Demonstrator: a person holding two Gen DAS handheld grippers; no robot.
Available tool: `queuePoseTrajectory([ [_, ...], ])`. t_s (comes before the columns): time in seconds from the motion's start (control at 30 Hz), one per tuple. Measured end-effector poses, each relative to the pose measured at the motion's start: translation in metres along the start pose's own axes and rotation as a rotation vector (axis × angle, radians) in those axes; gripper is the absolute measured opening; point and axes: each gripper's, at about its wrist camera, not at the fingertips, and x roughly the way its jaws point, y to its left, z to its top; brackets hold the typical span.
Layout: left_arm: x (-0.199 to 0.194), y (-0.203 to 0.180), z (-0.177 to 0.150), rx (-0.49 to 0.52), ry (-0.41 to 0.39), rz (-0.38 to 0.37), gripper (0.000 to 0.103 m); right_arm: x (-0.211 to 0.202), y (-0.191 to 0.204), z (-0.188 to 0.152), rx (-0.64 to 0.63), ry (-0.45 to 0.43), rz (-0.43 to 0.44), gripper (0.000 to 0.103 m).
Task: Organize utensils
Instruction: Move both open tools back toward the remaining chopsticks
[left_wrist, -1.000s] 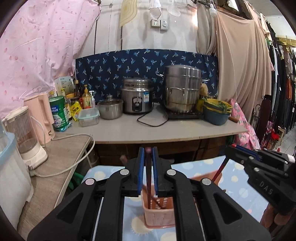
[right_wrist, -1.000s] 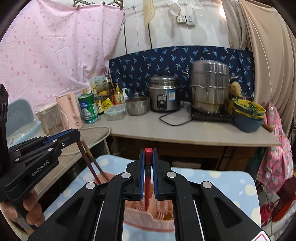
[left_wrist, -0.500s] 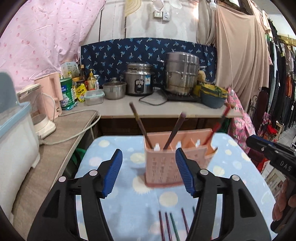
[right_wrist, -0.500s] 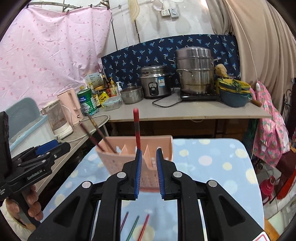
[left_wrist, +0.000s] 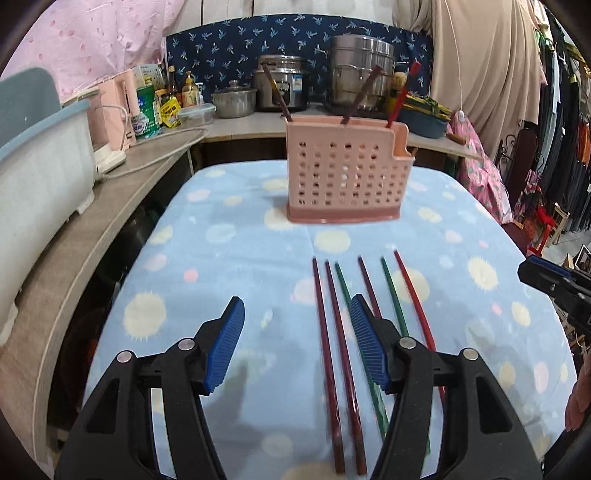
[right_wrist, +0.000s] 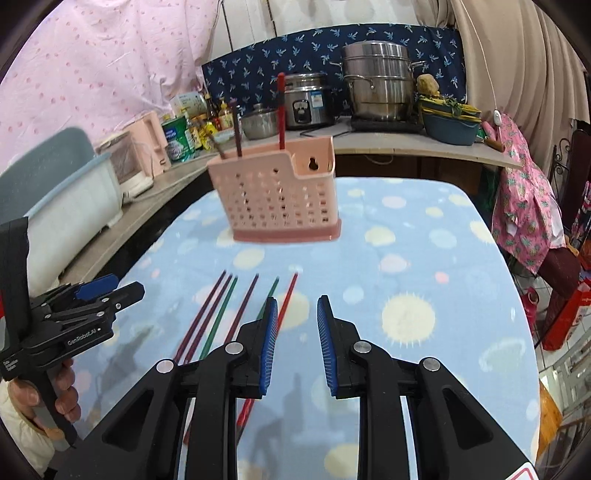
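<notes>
A pink perforated utensil holder (left_wrist: 347, 173) (right_wrist: 277, 192) stands upright at the far end of the blue spotted cloth (left_wrist: 229, 258). Three chopsticks lean inside it. Several loose chopsticks (left_wrist: 334, 350) (right_wrist: 218, 317), dark red, green and red, lie side by side on the cloth nearer to me. My left gripper (left_wrist: 295, 314) hovers open over their left side, nothing between its fingers. My right gripper (right_wrist: 297, 306) sits just right of the red chopstick; its jaws are opening a little and hold nothing. Each gripper shows at the edge of the other's view, the left (right_wrist: 110, 291) and the right (left_wrist: 554, 284).
A wooden counter (left_wrist: 122, 192) runs along the left with a pale blue-rimmed tub (left_wrist: 40, 158) and a pink kettle (left_wrist: 118, 107). Behind the table stand a rice cooker (right_wrist: 308, 101), steel pots (right_wrist: 380, 81) and a bowl. Clothes hang to the right.
Both grippers released a chopstick into the holder, opened, drew back from it and sank toward the loose chopsticks on the cloth.
</notes>
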Motion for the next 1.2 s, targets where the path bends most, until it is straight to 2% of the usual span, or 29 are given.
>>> queuePoseTrajectory([
  [0.27,-0.009,-0.011,-0.048,0.025,0.056,0.016,0.057,-0.011,0.021,-0.058,-0.025,0.080,0.007,0.022],
  [0.57,-0.014,-0.004,-0.073,0.001,0.083,0.021,0.057,-0.004,0.046,-0.090,-0.058,0.113,0.011,0.022],
  [1.2,-0.003,-0.004,-0.092,-0.004,0.124,0.000,0.057,0.026,0.055,-0.097,-0.038,0.146,-0.007,0.022],
])
